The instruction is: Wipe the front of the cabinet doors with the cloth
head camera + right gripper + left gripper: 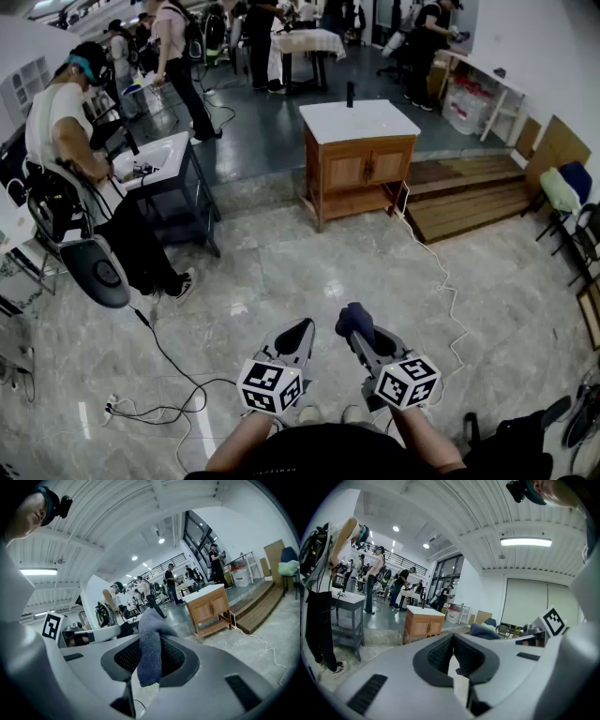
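Note:
A wooden cabinet (361, 169) with a white top and two doors stands across the floor, far ahead of me. It also shows small in the left gripper view, cabinet (423, 623), and in the right gripper view, cabinet (210, 610). My right gripper (354, 323) is shut on a dark blue cloth (150, 644), which bunches out above the jaws. The cloth (354, 320) sticks up at the gripper's tip in the head view. My left gripper (296, 336) is shut with nothing in it, held beside the right one near my body.
A person sits at the left by a small white-topped table (159, 155). Cables (441, 281) run over the marble floor from the cabinet's right and at my lower left. A wooden platform (469, 197) and chairs (567, 192) lie at the right. More people stand at the back.

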The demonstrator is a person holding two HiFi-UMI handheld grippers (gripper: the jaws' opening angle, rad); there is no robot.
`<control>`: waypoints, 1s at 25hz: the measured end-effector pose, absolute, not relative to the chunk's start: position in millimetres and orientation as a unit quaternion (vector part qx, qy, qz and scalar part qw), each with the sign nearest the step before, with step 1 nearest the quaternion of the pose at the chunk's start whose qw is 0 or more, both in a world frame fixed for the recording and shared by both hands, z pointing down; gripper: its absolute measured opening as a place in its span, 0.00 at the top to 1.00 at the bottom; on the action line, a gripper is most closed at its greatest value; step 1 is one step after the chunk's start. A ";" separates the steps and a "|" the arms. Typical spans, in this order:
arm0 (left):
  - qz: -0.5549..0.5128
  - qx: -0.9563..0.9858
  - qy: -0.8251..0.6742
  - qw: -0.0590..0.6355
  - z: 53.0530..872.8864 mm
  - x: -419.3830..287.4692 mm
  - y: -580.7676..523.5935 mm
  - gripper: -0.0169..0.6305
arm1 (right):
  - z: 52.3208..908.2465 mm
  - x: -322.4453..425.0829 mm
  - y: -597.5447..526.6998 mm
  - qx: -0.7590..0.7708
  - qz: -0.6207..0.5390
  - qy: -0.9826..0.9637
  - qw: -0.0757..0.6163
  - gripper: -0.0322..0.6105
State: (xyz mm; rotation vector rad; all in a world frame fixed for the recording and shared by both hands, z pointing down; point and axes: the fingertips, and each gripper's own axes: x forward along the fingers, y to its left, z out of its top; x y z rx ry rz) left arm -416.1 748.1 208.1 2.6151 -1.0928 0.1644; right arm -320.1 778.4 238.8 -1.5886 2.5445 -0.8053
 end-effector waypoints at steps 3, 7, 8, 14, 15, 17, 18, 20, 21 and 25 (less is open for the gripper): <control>0.053 0.910 -0.385 0.145 207.8 -425.5 734.8 0.97 | 236.6 -327.9 758.8 -0.511 -0.251 0.822 0.019 0.79; 0.059 0.909 -0.383 0.155 218.4 -441.8 737.1 0.97 | 238.5 -344.8 755.1 -0.512 -0.249 0.822 0.016 0.79; 0.060 0.909 -0.382 0.156 220.5 -445.6 737.5 0.97 | 239.0 -348.1 755.0 -0.513 -0.248 0.821 0.015 0.79; 0.063 0.912 -0.372 0.162 228.5 -456.3 730.6 0.97 | 241.0 -358.9 750.3 -0.520 -0.247 0.817 0.012 0.79; 0.063 0.912 -0.371 0.164 230.0 -455.3 729.2 0.97 | 241.0 -359.0 749.4 -0.519 -0.250 0.817 0.016 0.79; 0.064 0.912 -0.368 0.168 233.1 -452.5 726.3 0.97 | 241.7 -357.9 746.1 -0.517 -0.257 0.816 0.027 0.79; 0.065 0.913 -0.367 0.169 234.8 -451.1 723.8 0.97 | 242.4 -357.2 742.9 -0.516 -0.260 0.816 0.030 0.79; 0.069 0.912 -0.366 0.170 237.7 -447.9 715.9 0.97 | 244.0 -354.7 733.3 -0.515 -0.262 0.816 0.031 0.79; 0.071 0.912 -0.366 0.170 238.8 -446.0 711.1 0.97 | 244.7 -352.6 727.9 -0.514 -0.261 0.816 0.030 0.79; 0.073 0.909 -0.377 0.161 239.6 -436.7 679.8 0.97 | 246.9 -337.0 697.6 -0.513 -0.254 0.819 0.036 0.79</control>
